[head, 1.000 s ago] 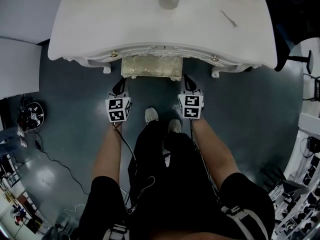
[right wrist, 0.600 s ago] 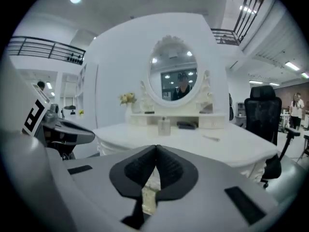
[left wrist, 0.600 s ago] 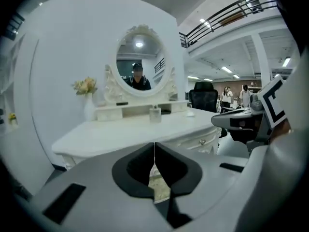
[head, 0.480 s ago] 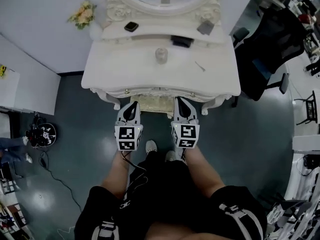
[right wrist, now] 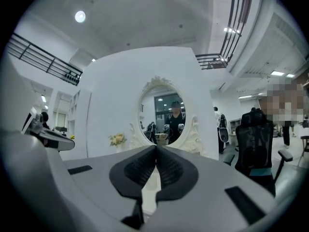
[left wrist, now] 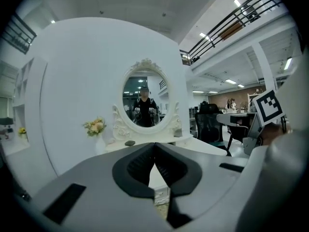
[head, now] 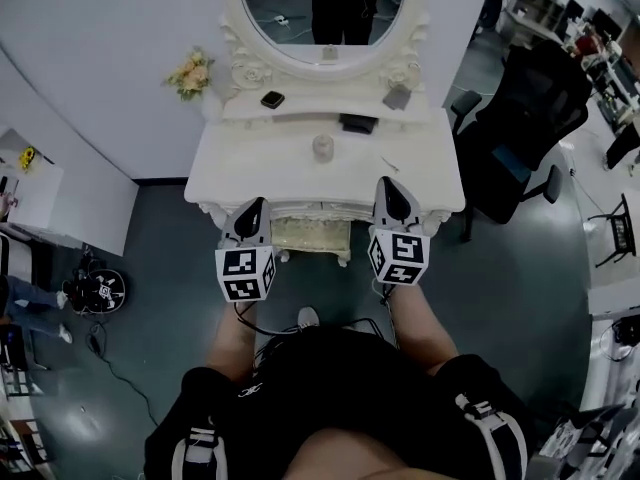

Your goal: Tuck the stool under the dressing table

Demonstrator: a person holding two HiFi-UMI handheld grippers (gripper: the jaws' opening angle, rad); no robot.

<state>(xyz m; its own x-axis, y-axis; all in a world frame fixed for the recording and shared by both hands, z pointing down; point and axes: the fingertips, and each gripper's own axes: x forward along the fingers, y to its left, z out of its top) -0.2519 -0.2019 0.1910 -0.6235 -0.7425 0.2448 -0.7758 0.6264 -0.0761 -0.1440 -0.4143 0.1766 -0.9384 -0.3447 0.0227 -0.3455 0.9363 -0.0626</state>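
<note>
Head view: white dressing table (head: 420, 173), mirror (head: 320, 13) at its 12 o'clock. Stool (head: 312, 236) tucked beneath the table's front edge, seat partly showing. Left gripper (head: 254, 206) at the stool's 9 o'clock, right gripper (head: 388, 184) at its 2 o'clock.
Left gripper view: jaws together, nothing between; flowers (left wrist: 95, 126) at their 10 o'clock.
Right gripper view: jaws together, nothing between; office chair (right wrist: 256, 144) at their 3 o'clock.

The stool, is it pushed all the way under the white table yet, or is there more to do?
Done: the beige cushioned stool sits between the legs of the white carved dressing table, and only its front edge peeks out. In hand: nothing. The left gripper and right gripper are both shut, empty and off the stool. Left: nothing obvious, so the job looks finished.
</note>
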